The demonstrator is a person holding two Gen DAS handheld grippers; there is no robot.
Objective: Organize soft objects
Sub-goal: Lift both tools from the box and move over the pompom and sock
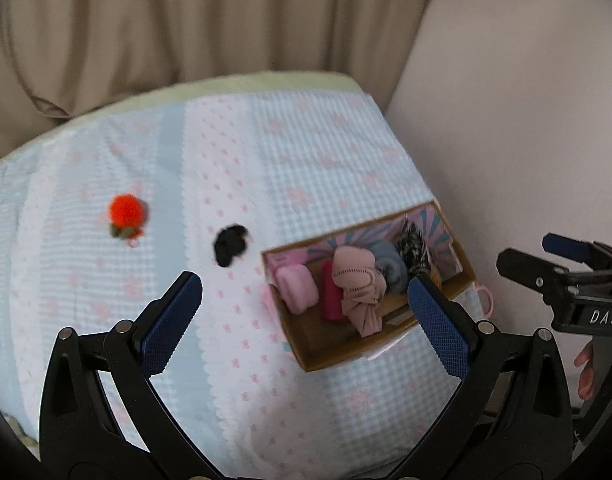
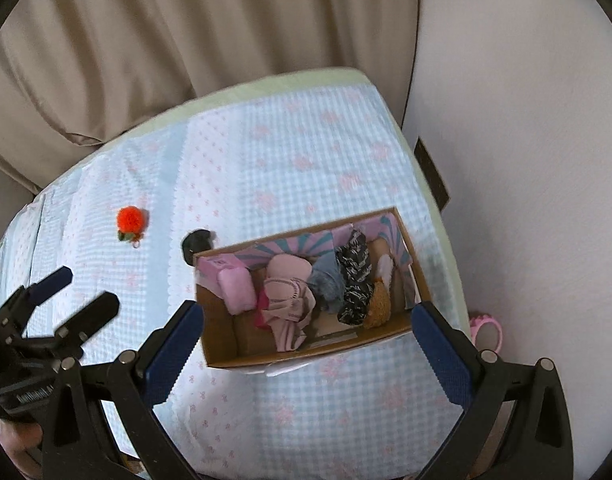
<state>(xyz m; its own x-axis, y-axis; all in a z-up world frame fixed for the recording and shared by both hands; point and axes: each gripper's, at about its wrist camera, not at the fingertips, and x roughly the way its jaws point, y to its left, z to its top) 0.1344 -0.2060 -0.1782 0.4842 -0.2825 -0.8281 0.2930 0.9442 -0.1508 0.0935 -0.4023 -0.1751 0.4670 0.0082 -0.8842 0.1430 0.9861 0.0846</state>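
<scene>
Box (image 2: 306, 354) on the bed (image 1: 306, 152) holds rolled cloths (image 2: 284, 304); left gripper (image 1: 306, 300) and right gripper (image 2: 307, 330) hover spread, empty.

left gripper (image 1: 306, 312) fingers spread wide, nothing held; right gripper (image 2: 307, 344) same, fingers wide apart, side by side.

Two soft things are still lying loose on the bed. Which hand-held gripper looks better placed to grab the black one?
Probably the left hand-held gripper: open, with the black item just ahead. The right hand-held gripper sits over the box.
</scene>
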